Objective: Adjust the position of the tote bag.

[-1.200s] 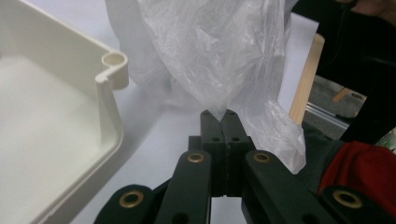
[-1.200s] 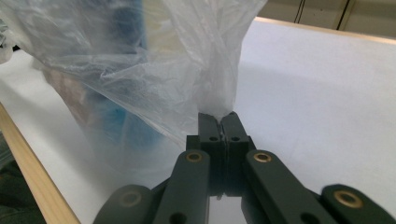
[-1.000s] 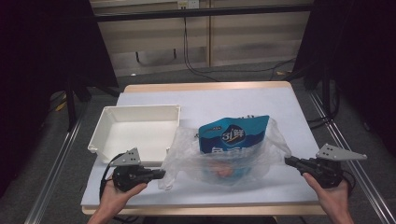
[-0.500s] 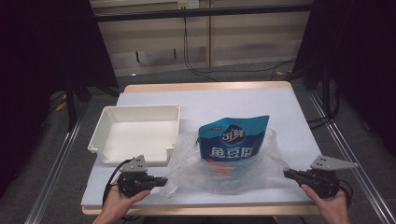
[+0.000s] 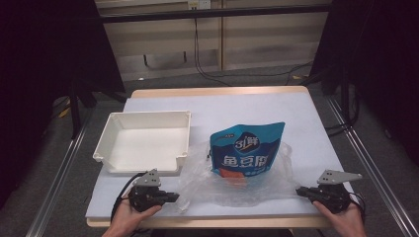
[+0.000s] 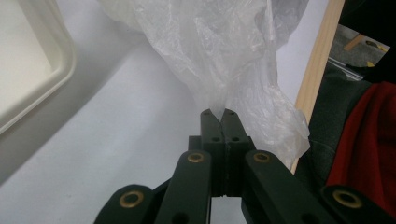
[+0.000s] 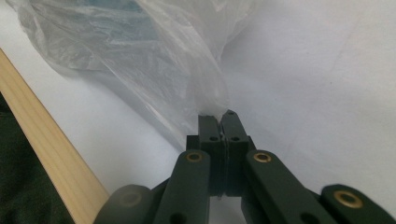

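Plastic bag (image 5: 232, 180), clear and crumpled, lies flat on the table (image 5: 296, 118) near its near edge, with a blue pouch (image 5: 245, 150) inside it, the pouch's top toward the far side. Left gripper (image 5: 170, 197) sits at the bag's left near corner, low over the table, its jaws pressed together on a pinch of the film; in the left gripper view the film (image 6: 224, 56) rises out from between the closed jaws and spreads away. Right gripper (image 5: 301, 191) sits at the bag's right near corner, its jaws likewise clamped tight on a fold of the bag, which fans out from the tips in the right gripper view (image 7: 154, 60). Each gripper is held by a hand at the table's near edge. White tray (image 5: 106, 148) stands left of the bag, just far of the left gripper, apart from the film.
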A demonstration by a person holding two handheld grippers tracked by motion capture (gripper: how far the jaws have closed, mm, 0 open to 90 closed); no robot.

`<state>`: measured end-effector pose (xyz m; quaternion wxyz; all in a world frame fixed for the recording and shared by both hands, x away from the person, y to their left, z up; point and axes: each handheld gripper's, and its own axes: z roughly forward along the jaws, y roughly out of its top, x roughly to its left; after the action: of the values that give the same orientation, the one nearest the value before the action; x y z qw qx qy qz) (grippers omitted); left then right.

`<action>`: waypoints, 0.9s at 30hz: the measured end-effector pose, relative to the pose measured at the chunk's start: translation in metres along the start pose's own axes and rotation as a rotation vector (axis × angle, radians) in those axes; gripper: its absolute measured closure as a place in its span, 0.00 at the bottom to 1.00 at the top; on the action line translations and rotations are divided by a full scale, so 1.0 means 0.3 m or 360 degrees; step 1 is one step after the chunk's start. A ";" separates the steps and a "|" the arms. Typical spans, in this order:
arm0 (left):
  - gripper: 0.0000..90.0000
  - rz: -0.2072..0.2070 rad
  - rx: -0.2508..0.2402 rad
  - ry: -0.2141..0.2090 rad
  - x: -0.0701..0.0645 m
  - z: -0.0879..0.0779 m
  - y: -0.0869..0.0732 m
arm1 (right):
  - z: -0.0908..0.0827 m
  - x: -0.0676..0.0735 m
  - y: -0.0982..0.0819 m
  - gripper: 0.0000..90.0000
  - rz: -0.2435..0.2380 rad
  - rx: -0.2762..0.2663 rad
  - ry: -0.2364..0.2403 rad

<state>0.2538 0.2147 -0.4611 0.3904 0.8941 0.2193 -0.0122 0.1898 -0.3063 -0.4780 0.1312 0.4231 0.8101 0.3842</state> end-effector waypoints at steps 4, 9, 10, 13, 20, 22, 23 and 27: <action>1.00 -0.0005 0.0032 0.0024 0.013 0.015 -0.014 | 0.009 -0.005 -0.006 0.99 0.0012 0.0015 0.0005; 1.00 -0.0050 0.0041 0.0036 0.017 0.033 -0.029 | 0.012 0.002 -0.006 0.99 -0.0005 0.0022 -0.0015; 1.00 -0.0055 0.0040 0.0028 0.019 0.033 -0.029 | 0.011 0.003 -0.008 0.99 -0.0003 0.0019 -0.0017; 1.00 -0.0048 0.0032 0.0028 0.022 0.029 -0.030 | 0.010 0.005 -0.008 0.94 -0.0003 0.0012 -0.0021; 0.86 -0.0025 -0.0231 0.0031 -0.003 -0.052 -0.006 | -0.044 0.040 0.016 0.67 -0.0013 -0.0166 -0.0004; 0.83 -0.0023 -0.0299 0.0033 -0.011 -0.076 0.001 | -0.063 0.051 0.024 0.63 -0.0023 -0.0224 0.0000; 0.81 -0.0026 -0.0335 0.0021 -0.013 -0.089 0.003 | -0.073 0.057 0.027 0.60 -0.0020 -0.0249 0.0003; 0.71 -0.0012 -0.0410 0.0000 -0.017 -0.128 0.007 | -0.113 0.071 0.035 0.50 -0.0017 -0.0317 -0.0002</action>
<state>0.2444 0.2387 -0.4319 0.5019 0.8357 0.2225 0.0146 0.1647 -0.3033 -0.4451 0.1753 0.4039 0.7699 0.4619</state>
